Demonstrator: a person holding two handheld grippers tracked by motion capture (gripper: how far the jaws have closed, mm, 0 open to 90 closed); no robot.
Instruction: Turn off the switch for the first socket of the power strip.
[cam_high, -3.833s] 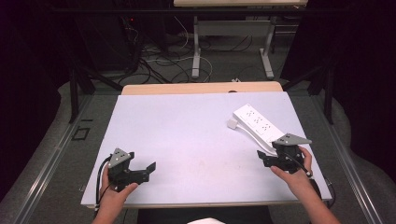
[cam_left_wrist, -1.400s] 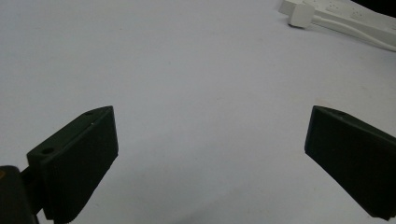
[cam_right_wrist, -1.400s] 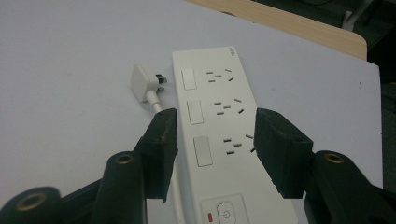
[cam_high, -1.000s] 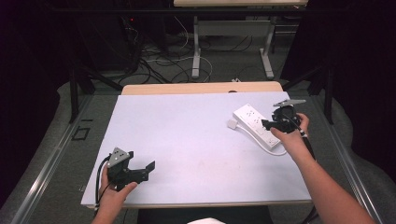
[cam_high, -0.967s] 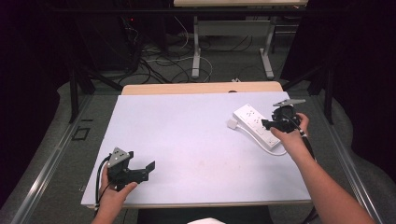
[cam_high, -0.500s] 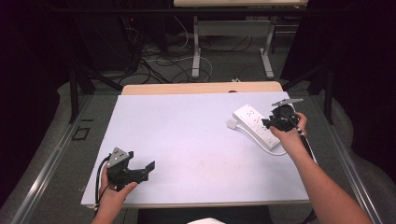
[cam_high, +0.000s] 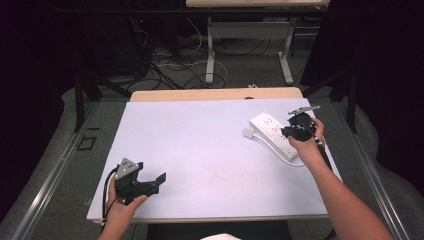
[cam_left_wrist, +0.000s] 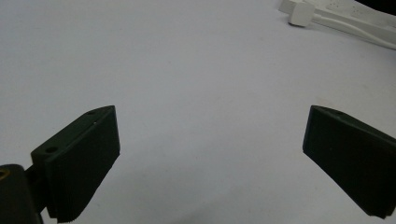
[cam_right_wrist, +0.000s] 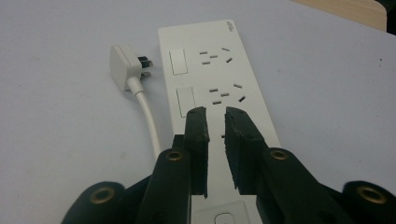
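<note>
High view: the right tongs (cam_high: 292, 131) rest over the white power strip (cam_high: 270, 131) on the bench (cam_high: 200, 145); the left tongs (cam_high: 150, 184) sit well apart.

Left gripper view: jaws stand wide, nothing between.

Right gripper view: jaws, just closing, stand narrow above the strip, gripping nothing; its plug (cam_right_wrist: 125, 65) lies ahead-left.

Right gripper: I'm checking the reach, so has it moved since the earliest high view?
Yes. The right gripper went from the table's near edge up onto the power strip, jaws closing.
</note>
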